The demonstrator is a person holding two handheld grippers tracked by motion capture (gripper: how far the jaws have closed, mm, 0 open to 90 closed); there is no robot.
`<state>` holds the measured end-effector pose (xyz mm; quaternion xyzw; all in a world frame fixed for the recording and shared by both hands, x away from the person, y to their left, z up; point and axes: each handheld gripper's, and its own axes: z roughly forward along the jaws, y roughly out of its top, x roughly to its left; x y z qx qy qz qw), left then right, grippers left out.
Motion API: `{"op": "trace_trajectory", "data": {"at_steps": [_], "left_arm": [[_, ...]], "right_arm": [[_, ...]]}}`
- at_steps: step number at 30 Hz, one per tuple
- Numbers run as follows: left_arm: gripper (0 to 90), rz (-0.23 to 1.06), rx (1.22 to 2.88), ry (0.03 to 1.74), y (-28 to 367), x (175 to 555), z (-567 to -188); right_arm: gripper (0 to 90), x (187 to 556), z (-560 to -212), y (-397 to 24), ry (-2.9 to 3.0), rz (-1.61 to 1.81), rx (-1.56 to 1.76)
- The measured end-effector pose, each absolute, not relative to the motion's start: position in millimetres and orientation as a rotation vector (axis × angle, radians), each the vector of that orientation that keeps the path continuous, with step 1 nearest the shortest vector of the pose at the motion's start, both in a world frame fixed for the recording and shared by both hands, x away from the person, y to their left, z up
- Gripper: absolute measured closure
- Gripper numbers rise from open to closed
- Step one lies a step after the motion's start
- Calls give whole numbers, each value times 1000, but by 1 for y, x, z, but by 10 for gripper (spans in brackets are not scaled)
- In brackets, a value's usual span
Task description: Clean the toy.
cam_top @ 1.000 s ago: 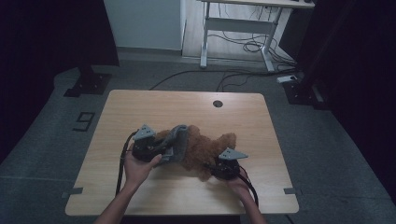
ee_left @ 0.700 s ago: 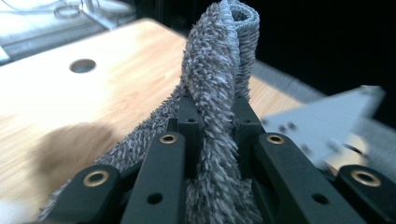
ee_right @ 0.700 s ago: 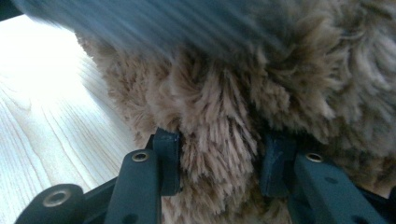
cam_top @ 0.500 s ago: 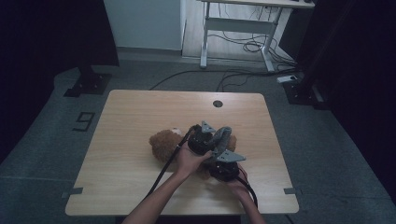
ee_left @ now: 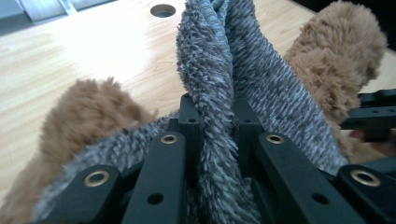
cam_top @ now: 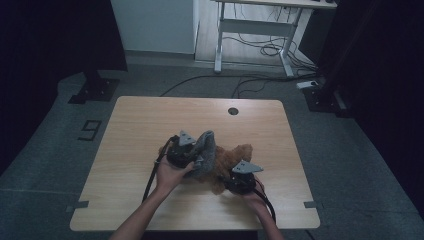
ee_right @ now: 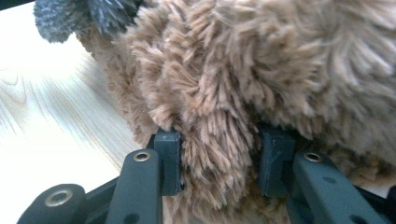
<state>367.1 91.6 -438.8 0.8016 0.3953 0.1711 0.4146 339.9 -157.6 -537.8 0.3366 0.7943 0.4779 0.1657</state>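
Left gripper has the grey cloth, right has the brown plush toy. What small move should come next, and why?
Probably draw the left gripper further away from the plush toy, with the right gripper holding firm. The grey cloth is pinched between the left jaws yet lies draped over the toy, so pulling should peel it clear.

Wooden table point(cam_top: 140, 125) with a round cable hole point(cam_top: 233, 111) near its far edge, standing on grey floor. Beyond it, a white desk frame point(cam_top: 250, 25) above loose cables point(cam_top: 260, 50); black stand bases point(cam_top: 95, 90) flank the table.
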Motion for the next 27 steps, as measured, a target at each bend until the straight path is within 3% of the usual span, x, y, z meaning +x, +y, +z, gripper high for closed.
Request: {"op": "trace_trajectory", "data": {"at_steps": [7,12,18,22,27], "left_arm": [[781,440,1919,1020,128,356,-432],[781,520,1894,1122,164,360,-435],[780,454,1862,1194,195,363,-457],[782,481,1848,1157,189,357,-449],[781,465,1905,998,138,354,-426]], "right_arm": [[602,340,-539,-158,2262,1367,964],[602,342,-539,-160,2263,1385,980],[602,341,-539,-160,2270,1380,960],[602,341,-540,-160,2270,1384,964],[602,342,-540,-162,2271,1388,969]]}}
